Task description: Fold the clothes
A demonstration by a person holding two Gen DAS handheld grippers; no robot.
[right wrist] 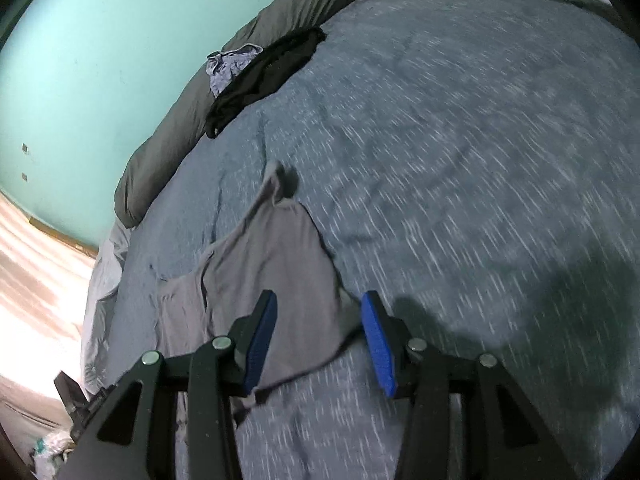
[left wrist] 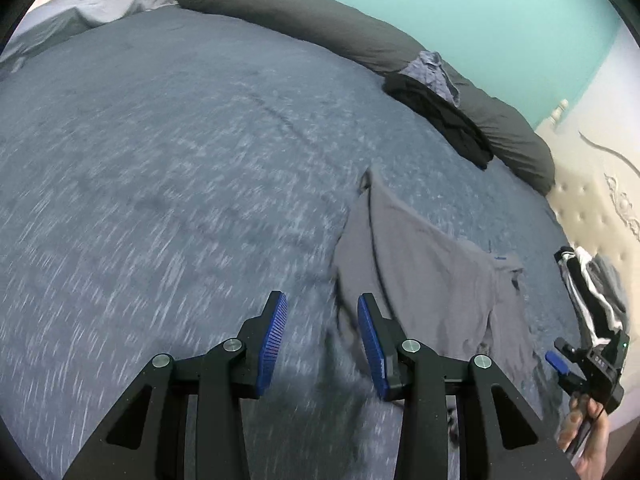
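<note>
A grey garment lies spread and slightly rumpled on the blue-grey bedspread. My left gripper is open just left of the garment's near edge, with nothing between its blue pads. In the right wrist view the same grey garment lies ahead, its near corner showing between the fingers of my open right gripper. That right gripper also appears at the far right of the left wrist view, held by a hand.
A long dark grey bolster lines the turquoise wall. A black garment and a bluish patterned one lie against it. A black-and-white garment sits by the cream headboard. Floor shows past the bed's edge.
</note>
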